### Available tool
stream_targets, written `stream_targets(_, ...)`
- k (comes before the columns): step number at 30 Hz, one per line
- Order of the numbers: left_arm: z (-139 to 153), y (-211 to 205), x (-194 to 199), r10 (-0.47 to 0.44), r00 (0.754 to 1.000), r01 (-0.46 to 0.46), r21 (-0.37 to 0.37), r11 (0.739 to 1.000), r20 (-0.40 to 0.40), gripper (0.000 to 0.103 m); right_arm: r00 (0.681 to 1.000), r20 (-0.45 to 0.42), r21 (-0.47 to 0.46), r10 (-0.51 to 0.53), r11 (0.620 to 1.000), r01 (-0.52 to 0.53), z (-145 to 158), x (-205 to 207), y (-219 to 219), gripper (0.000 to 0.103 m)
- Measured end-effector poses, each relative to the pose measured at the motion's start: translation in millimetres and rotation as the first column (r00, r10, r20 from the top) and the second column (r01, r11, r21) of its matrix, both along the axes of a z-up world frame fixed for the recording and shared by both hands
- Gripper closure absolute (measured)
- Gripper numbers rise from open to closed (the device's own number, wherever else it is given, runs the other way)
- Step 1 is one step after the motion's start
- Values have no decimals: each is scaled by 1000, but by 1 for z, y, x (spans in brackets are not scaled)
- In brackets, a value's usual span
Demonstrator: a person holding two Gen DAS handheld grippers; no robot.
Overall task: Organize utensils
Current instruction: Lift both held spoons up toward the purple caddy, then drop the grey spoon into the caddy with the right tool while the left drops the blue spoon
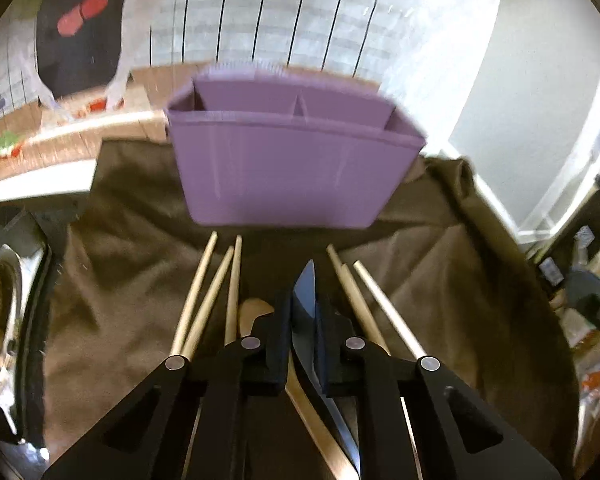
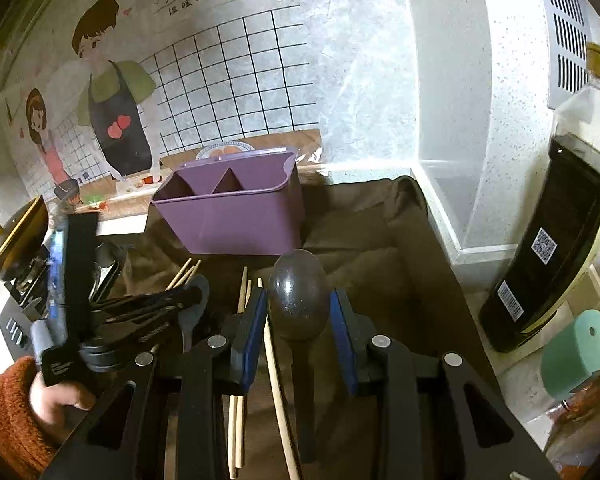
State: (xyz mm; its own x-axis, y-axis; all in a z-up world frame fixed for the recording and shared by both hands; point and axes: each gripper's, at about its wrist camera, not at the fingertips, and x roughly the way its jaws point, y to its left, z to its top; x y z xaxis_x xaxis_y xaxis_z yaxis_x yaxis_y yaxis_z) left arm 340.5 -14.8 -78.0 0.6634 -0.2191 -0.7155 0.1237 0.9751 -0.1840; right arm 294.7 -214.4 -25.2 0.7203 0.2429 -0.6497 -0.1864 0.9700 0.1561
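My left tongs (image 1: pixel 302 344) are pinching a thin dark blade-like utensil (image 1: pixel 306 300); my right tongs (image 2: pixel 300 320) hold a smooth dark spoon (image 2: pixel 298 296) by its handle. Pale wooden chopsticks (image 1: pixel 204 300) lie either side on the creased brown cloth (image 1: pixel 120 260). Ahead, with open cloth between, stands the purple divided holder (image 1: pixel 284 168) by the tiled wall (image 2: pixel 240 80).

purple utensil holder (image 2: pixel 236 216) on a brown cloth (image 2: pixel 380 248), pale wooden chopsticks (image 1: pixel 198 296), a dark brown spoon (image 2: pixel 298 296), blue pads (image 2: pixel 256 332) on the black right gripper (image 2: pixel 300 340), white wall tiles (image 2: pixel 236 80) gridded in black, an orange sleeve (image 2: pixel 4 412)
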Motion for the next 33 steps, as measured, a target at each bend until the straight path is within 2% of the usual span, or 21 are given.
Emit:
stream_targets(6,36,13,-20,-3,993,5,-10,1000,114,97,1000,11,-11,6,1000,-6,13,-2,10,73)
stream_targets(12,79,30,-36,7,975,6,-57,998,223,97,999,31,-23,18,1000,-17,33,-4,23,74)
stream_targets(14,105,39,-38,14,959,9,-78,997,283,97,998,56,-24,26,999,-25,48,-3,26,74)
stream_targets(18,169,48,-30,34,904,1,-81,997,426,97,980,195,-19,35,999,-32,108,12,33,74)
stream_targets(20,203,50,-17,52,862,-28,-55,998,503,97,963,267,-8,39,999,-39,137,24,37,74)
stream_targets(23,230,49,5,80,814,-81,-24,996,575,97,935,354,21,26,999,-35,167,53,41,73)
stream_targets(25,235,49,21,86,796,-111,5,994,599,97,928,373,59,8,998,-32,172,76,41,73)
stream_targets(27,232,52,36,84,790,-124,25,992,607,97,925,380,81,-2,996,-31,168,100,41,73)
stream_targets(33,190,52,77,86,832,-135,49,990,548,97,945,327,75,5,997,-31,127,146,58,73)
